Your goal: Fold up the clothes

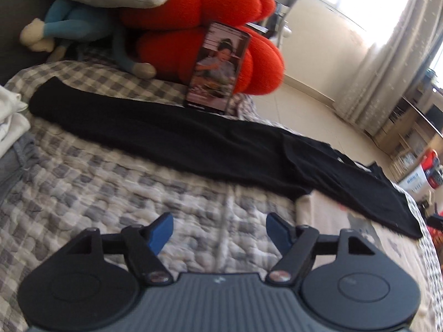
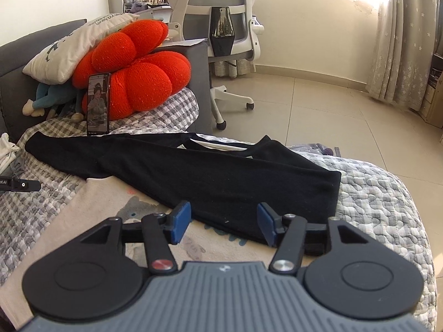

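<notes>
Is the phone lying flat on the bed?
No, the phone stands upright, leaning against the big red cushion behind the black shirt.

Sunlit curtains — tiled floor, office chair.

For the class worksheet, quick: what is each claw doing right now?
Left claw: open, holding nothing, above the checked quilt.
Right claw: open, holding nothing, at the black garment.

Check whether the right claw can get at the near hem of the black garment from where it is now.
Probably yes. The right claw stands open and empty just short of the black garment, whose hem lies flat on the bed with nothing between them.
</notes>
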Tool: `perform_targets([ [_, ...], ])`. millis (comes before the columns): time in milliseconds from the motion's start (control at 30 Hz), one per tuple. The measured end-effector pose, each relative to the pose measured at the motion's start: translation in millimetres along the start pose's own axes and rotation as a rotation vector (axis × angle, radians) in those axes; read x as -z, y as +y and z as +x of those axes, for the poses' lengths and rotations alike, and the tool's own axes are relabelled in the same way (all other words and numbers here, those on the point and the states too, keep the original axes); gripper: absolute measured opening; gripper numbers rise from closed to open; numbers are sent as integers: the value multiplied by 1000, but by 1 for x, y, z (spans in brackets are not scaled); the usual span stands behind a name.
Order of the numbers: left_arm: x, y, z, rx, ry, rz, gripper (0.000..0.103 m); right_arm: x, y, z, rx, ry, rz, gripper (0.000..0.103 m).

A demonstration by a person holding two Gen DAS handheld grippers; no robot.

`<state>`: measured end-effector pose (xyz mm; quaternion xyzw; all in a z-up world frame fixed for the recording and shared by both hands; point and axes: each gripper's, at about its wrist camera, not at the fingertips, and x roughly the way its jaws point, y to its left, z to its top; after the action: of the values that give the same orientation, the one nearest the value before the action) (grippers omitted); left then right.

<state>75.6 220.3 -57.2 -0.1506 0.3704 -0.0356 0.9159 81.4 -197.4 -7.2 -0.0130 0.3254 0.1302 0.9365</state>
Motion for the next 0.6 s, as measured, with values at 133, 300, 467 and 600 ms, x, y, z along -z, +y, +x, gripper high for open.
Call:
perform_targets([
  [133, -11, 19, 12, -94, -76, -54, 76, -5, 8, 9, -24, -4, -3, 61],
  [300, -20, 37, 33, -197, -137, -88, 76, -14, 17, 25, -39, 10, -38, 62],
  [467, -28, 57, 53, -270, -202, -162, 76, -17, 24, 39, -63, 13, -57, 64],
  [600, -33, 69, 67, -317, -252, -213, 76, -17, 26, 51, -74, 20, -72, 64],
])
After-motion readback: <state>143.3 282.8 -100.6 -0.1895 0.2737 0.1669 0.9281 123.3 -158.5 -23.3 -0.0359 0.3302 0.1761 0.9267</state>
